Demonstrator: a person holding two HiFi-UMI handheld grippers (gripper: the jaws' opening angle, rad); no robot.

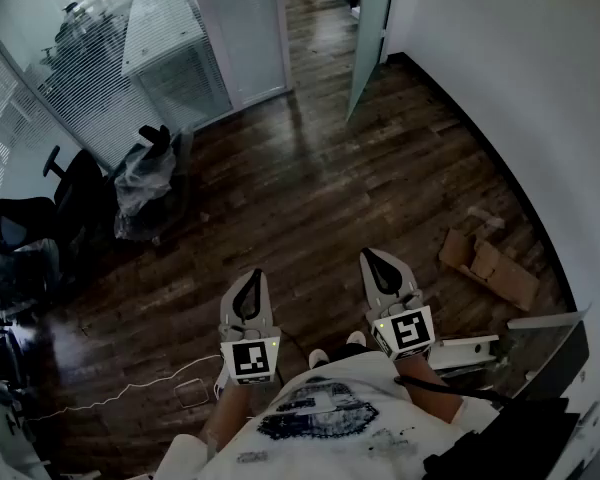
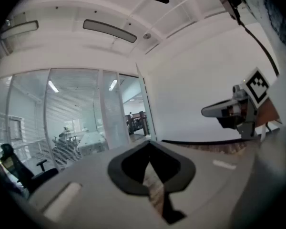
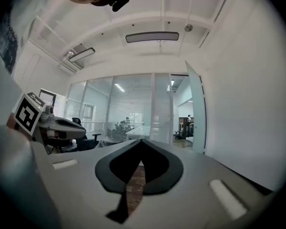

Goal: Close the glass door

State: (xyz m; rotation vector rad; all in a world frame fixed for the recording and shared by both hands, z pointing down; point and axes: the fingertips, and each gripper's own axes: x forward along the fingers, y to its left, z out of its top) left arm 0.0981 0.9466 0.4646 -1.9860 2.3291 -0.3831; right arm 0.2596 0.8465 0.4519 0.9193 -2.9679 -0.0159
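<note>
The task is at the approach step. The tall, pale-tinted glass door (image 1: 369, 38) stands ajar at the far end of the dark wooden floor (image 1: 310, 188), well apart from both grippers. The left gripper (image 1: 253, 278) and right gripper (image 1: 372, 260) have their fingers closed on nothing. The next move is probably to walk up to the door and push its free edge.
</note>
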